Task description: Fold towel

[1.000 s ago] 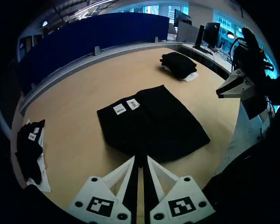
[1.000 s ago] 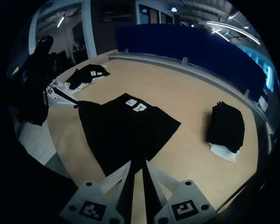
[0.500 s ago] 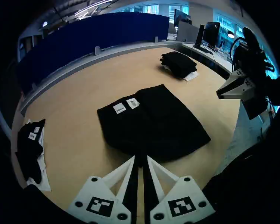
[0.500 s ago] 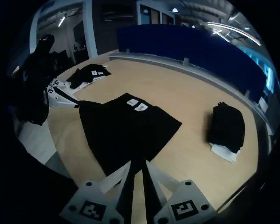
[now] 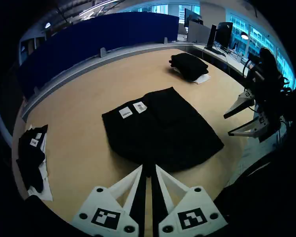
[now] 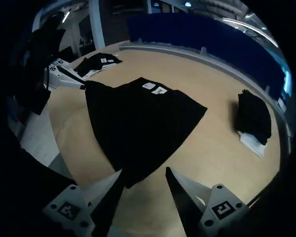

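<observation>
Towel [image 5: 163, 126] corner pinched in left gripper [image 5: 148, 167] jaws; right gripper [image 6: 144, 170] jaws spread wide beside another corner.

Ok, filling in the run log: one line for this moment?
task: fold towel | left gripper: shut on towel corner | right gripper: open | towel: spread on table

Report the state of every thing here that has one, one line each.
black towel: spread flat on the table, white labels facing up
left gripper: shut on the black towel's near edge
right gripper: open, fingers apart beside the towel's corner
folded stack: neatly stacked
loose pile: crumpled, unfolded
</observation>
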